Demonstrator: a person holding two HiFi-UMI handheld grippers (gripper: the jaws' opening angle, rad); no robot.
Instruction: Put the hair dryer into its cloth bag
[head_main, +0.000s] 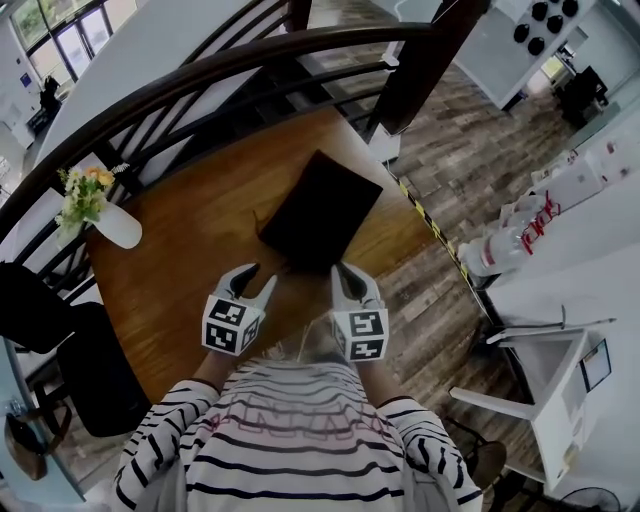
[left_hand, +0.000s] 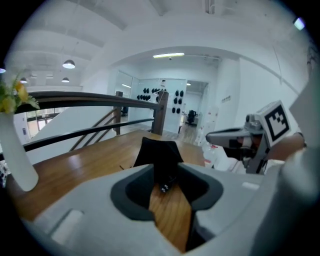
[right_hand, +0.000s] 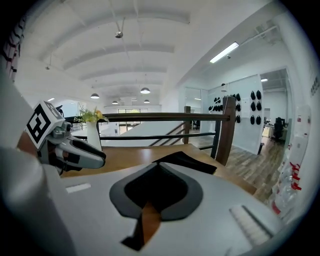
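The black cloth bag (head_main: 320, 210) lies flat on the wooden table (head_main: 190, 250), its mouth end turned toward me. No hair dryer shows outside it. My left gripper (head_main: 257, 277) hovers just short of the bag's near left corner with its jaws a little apart; only bare wood and the bag's (left_hand: 157, 152) small cord end show in the gap. My right gripper (head_main: 343, 272) hangs by the near right corner, its jaws together with nothing between them. In the right gripper view the bag (right_hand: 187, 161) lies just past the joined jaws. The two grippers stand side by side, above the table.
A white vase with yellow flowers (head_main: 115, 228) stands at the table's left edge. A dark curved railing (head_main: 250, 60) runs behind the table. A black chair (head_main: 60, 340) sits at the near left. To the right are a white table with bottles (head_main: 500, 250) and a white chair (head_main: 540, 370).
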